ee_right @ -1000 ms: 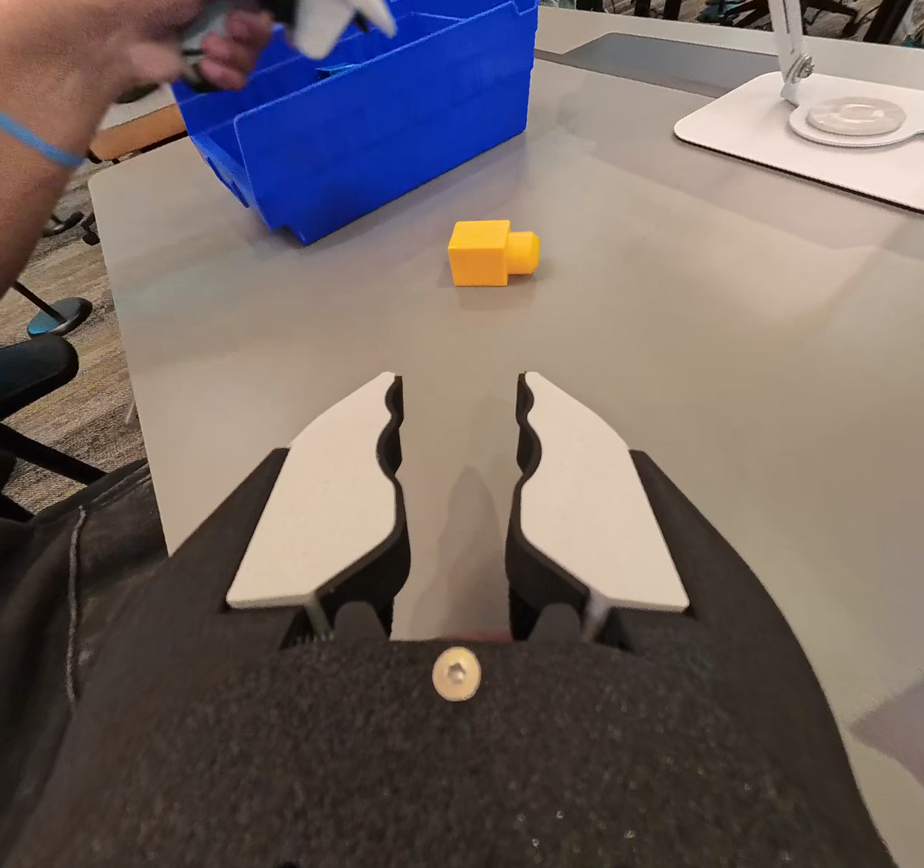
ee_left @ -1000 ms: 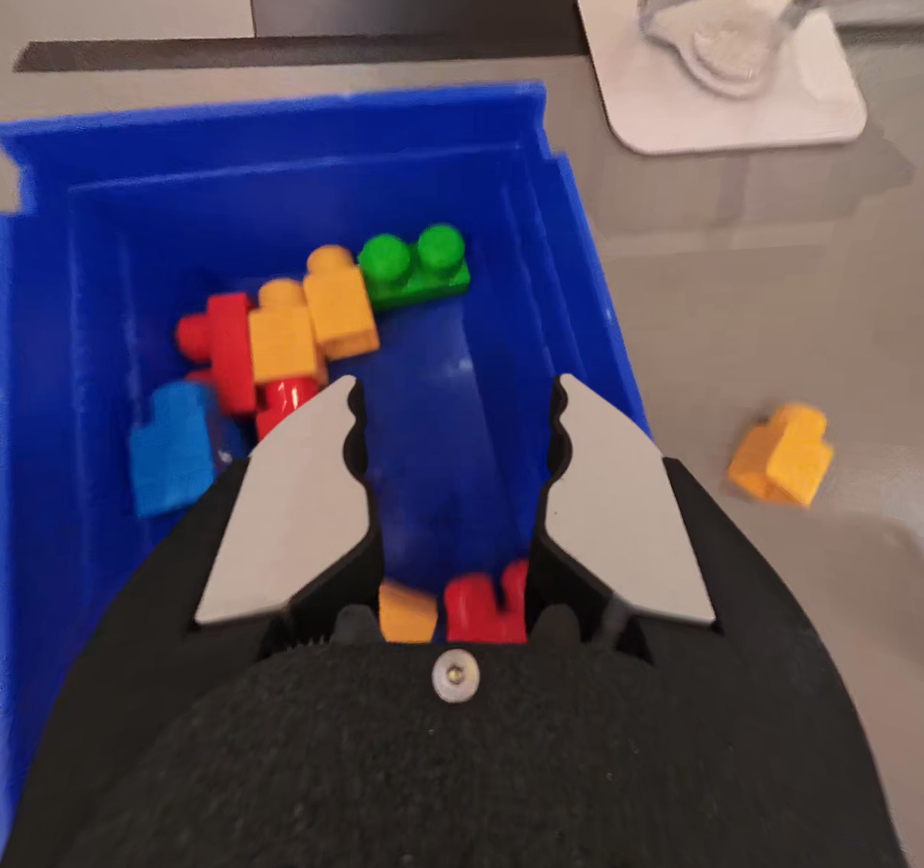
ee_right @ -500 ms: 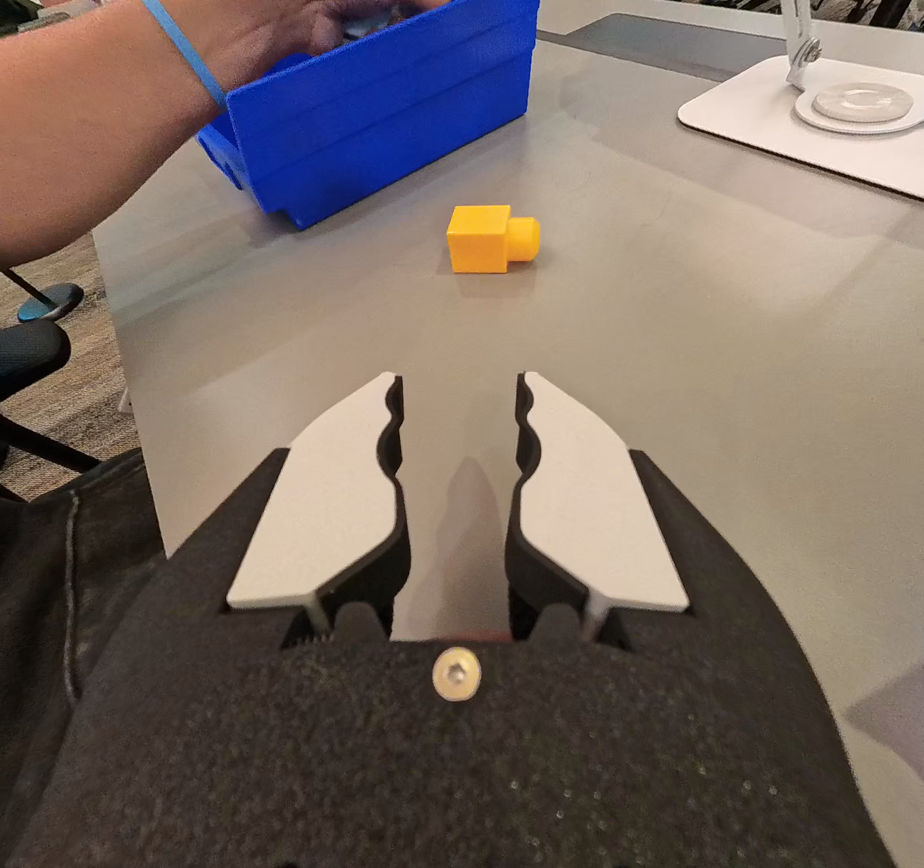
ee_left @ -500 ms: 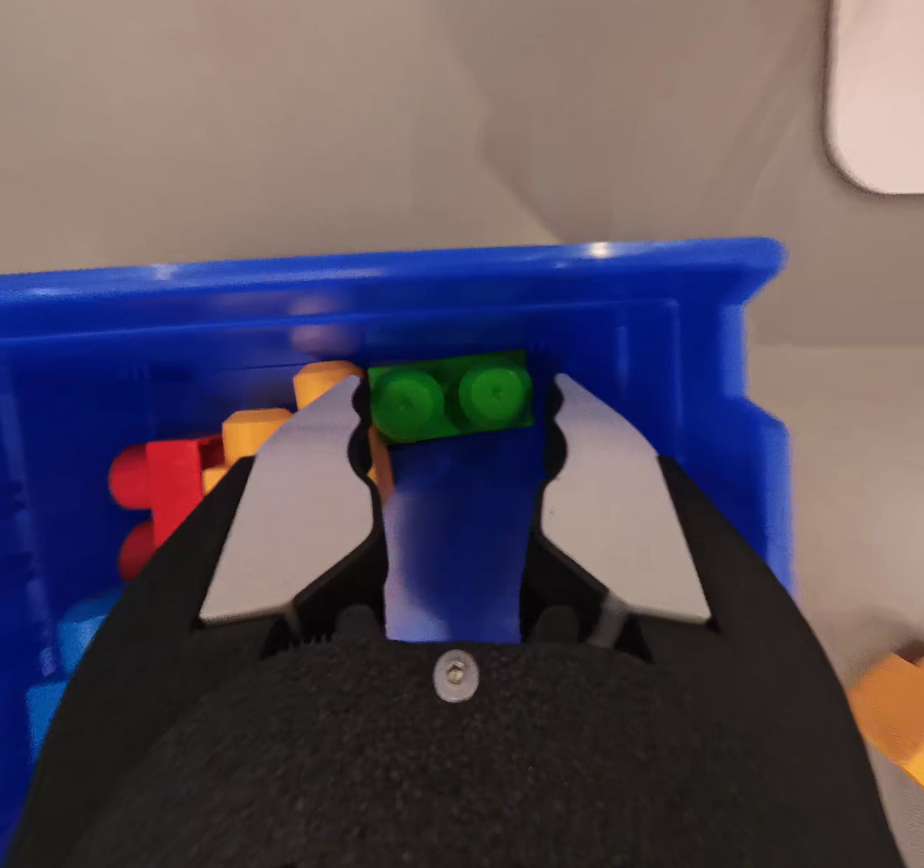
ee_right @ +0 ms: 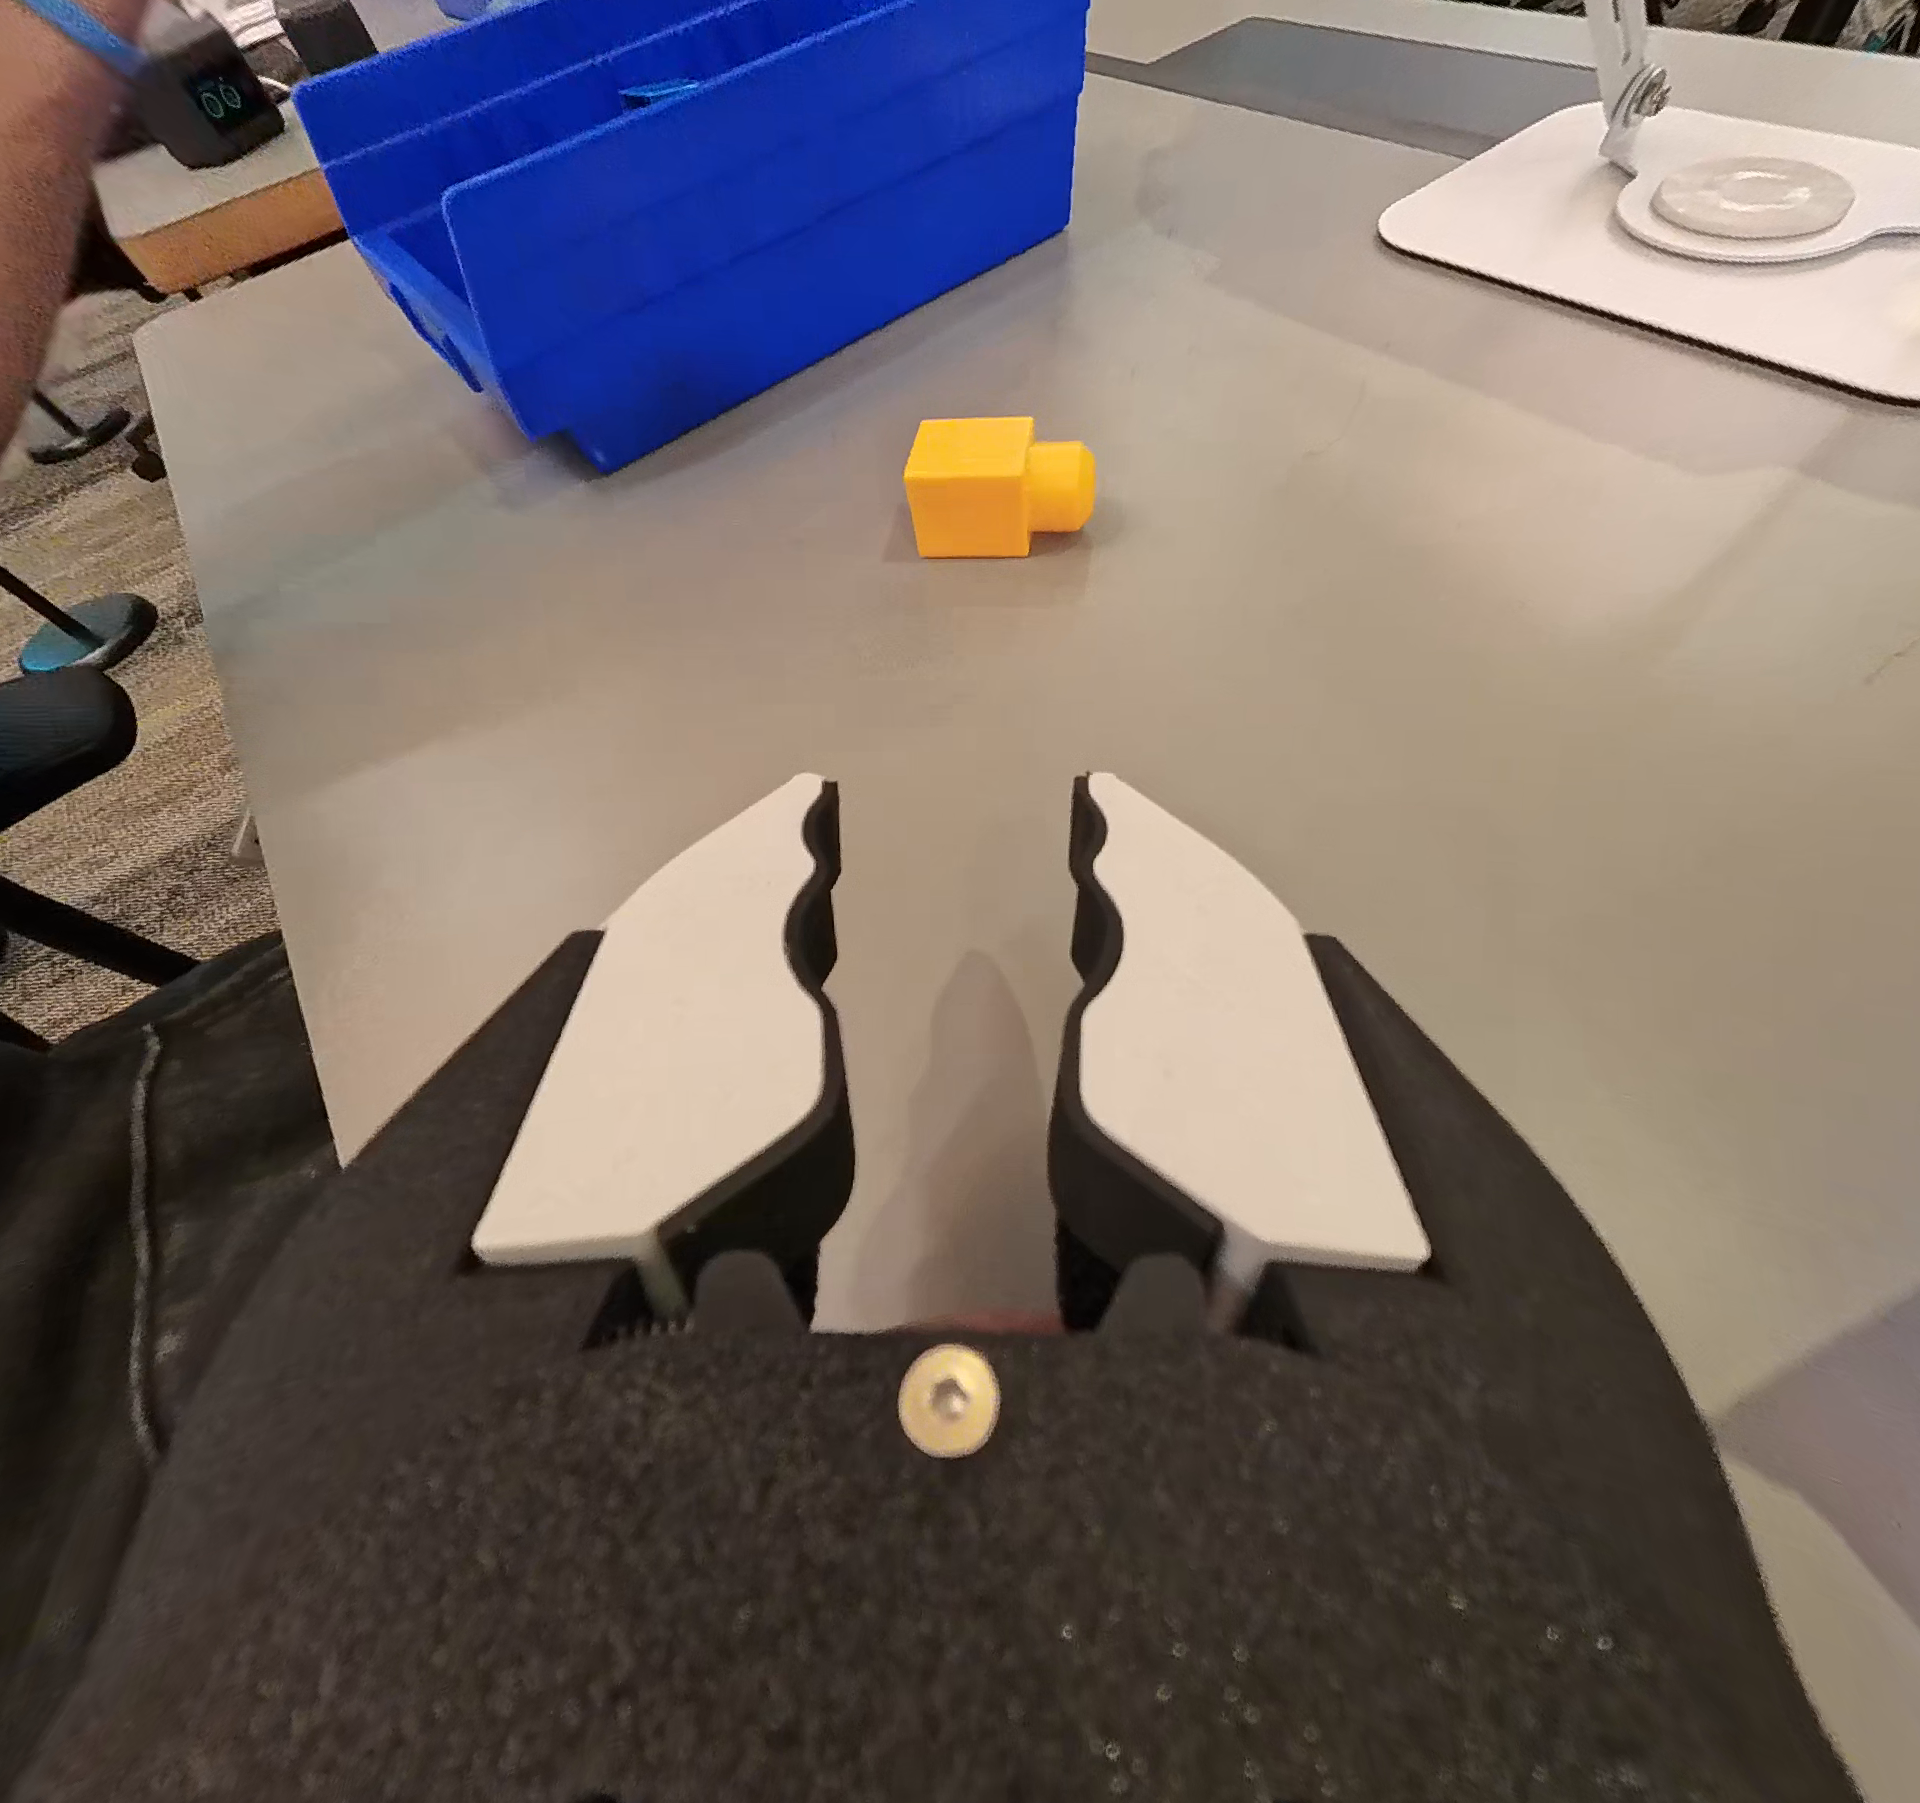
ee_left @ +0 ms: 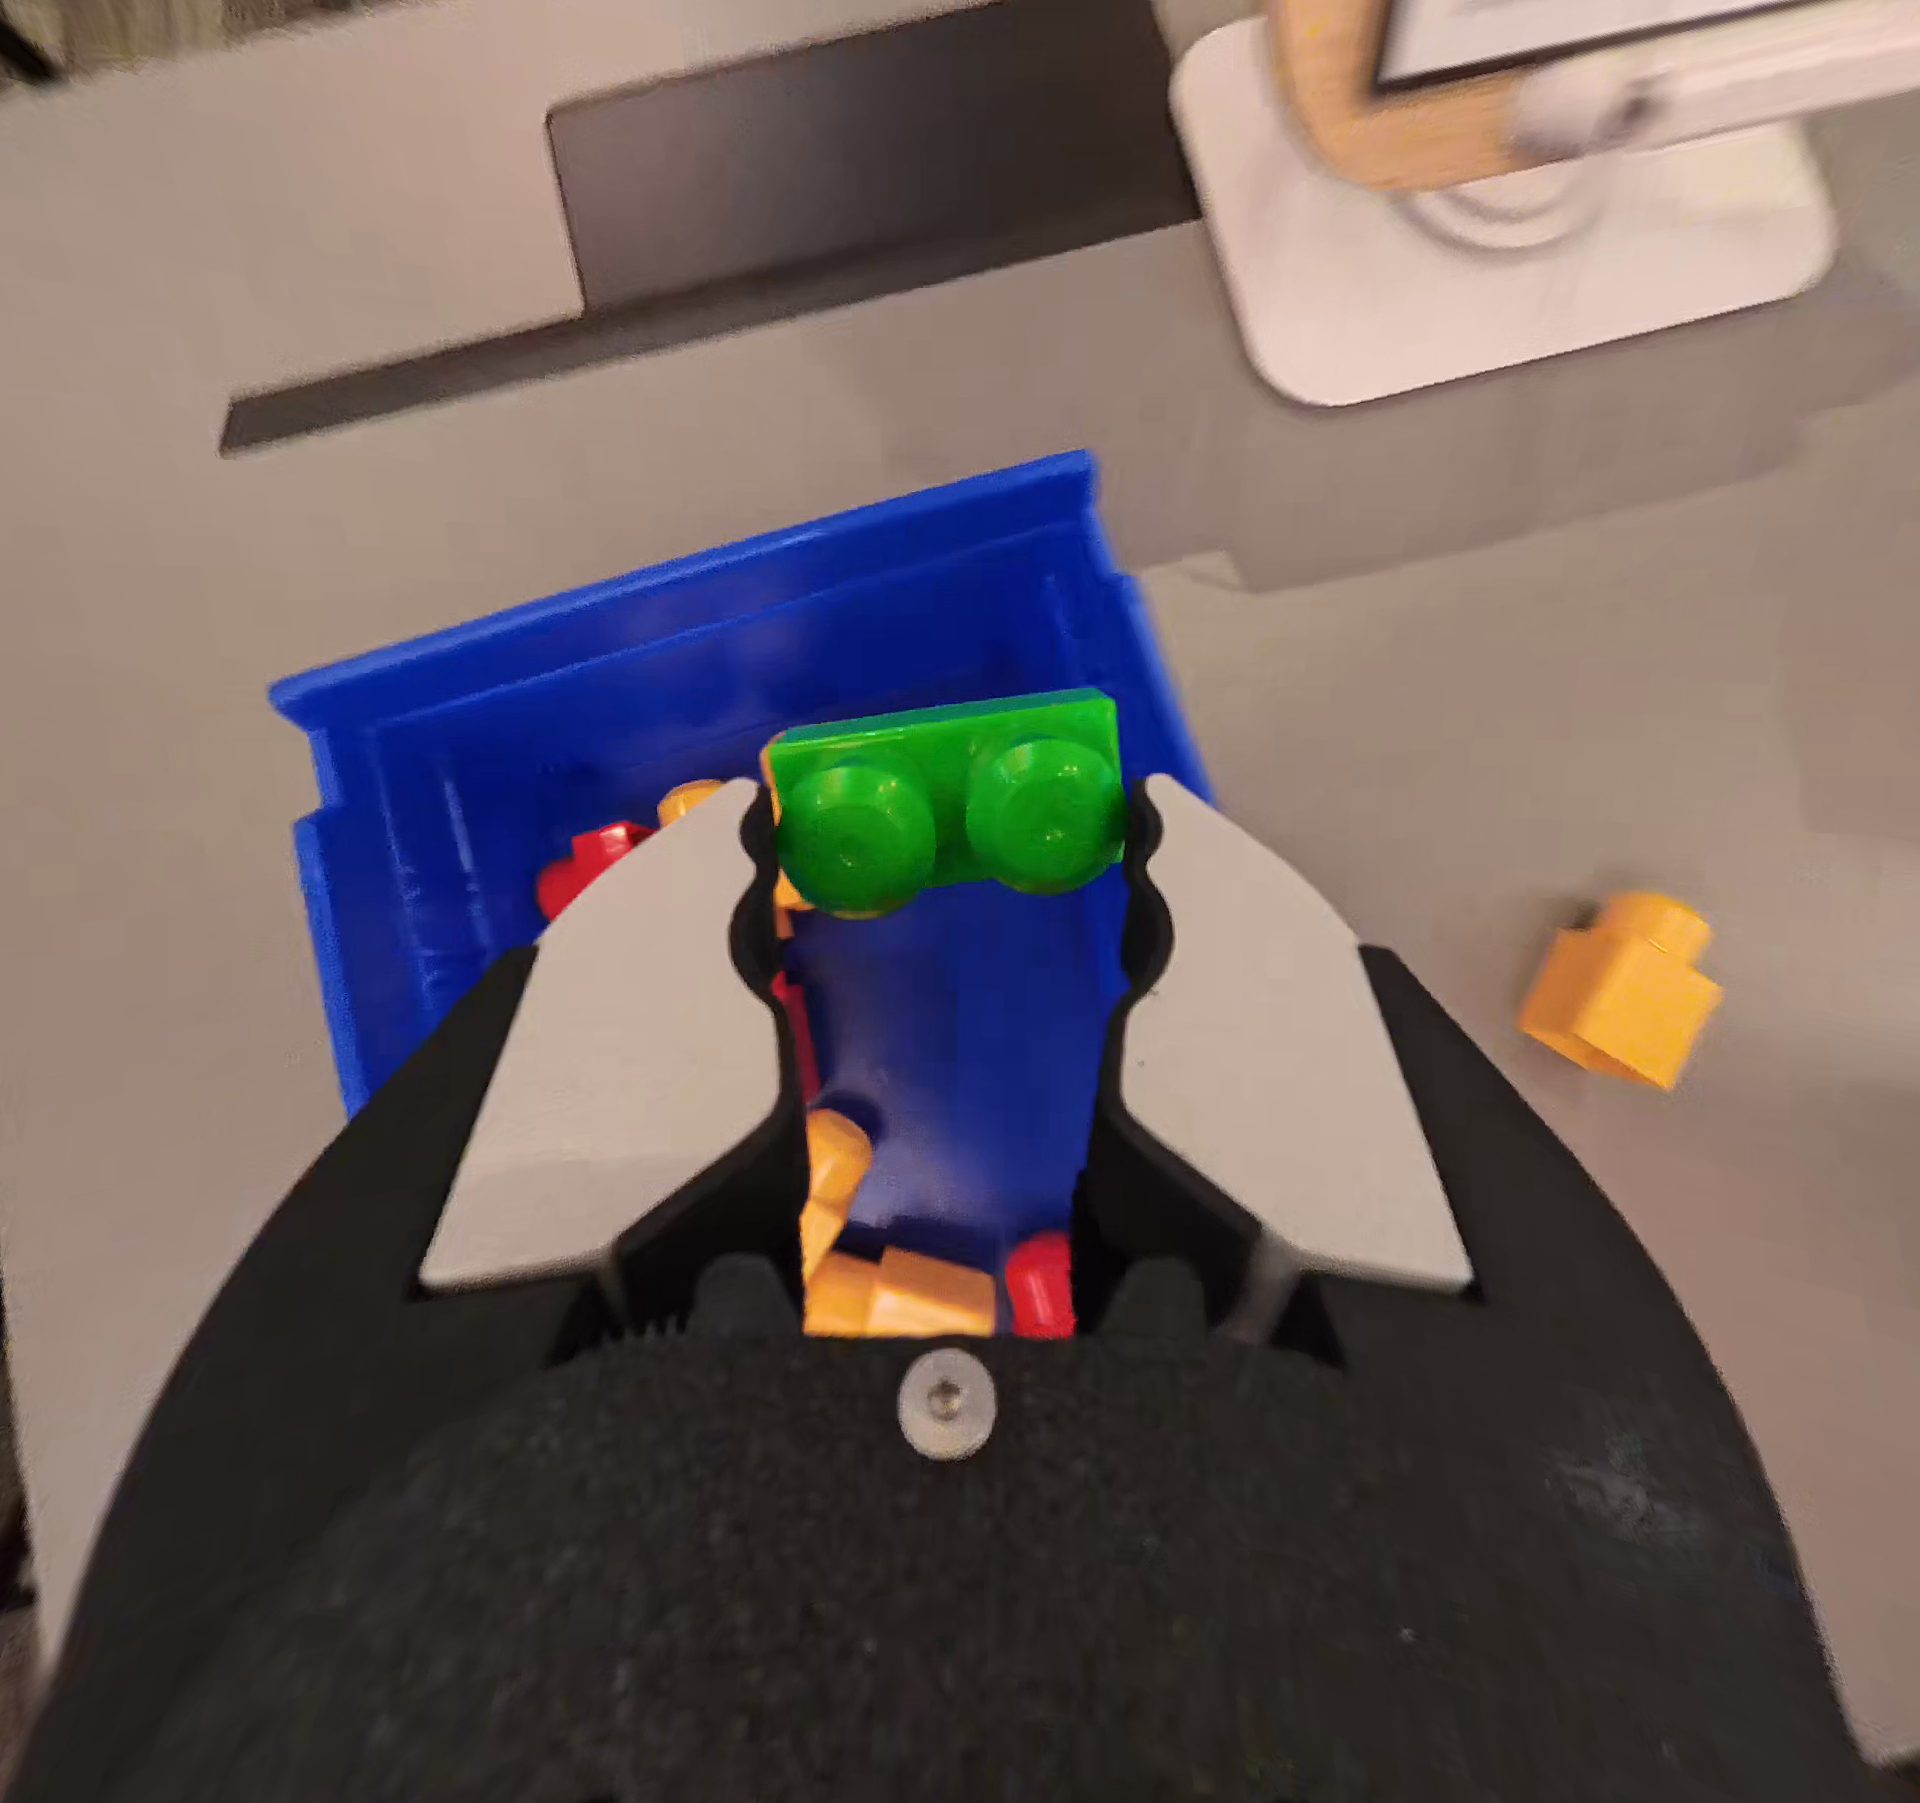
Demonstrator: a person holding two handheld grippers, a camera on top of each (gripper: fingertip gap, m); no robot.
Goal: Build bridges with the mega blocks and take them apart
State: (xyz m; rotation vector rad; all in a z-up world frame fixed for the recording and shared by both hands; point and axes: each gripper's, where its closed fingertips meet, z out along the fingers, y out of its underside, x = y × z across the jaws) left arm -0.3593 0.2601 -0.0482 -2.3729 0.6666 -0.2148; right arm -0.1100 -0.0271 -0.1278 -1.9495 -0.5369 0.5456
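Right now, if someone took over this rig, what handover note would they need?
Left gripper: shut on the green two-stud plastic block, held above the blue plastic bin.
Right gripper: open, empty, low over the grey table.
One orange single-stud block lies on its side on the table beside the bin; red and orange blocks are in the bin.
Done: no bridge standing yet.
Left: carry the green block out, build, then dismantle.

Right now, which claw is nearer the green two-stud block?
Left. The left claw is clamped on the green block above the blue bin. The right claw is open, low over the table, well short of the bin.
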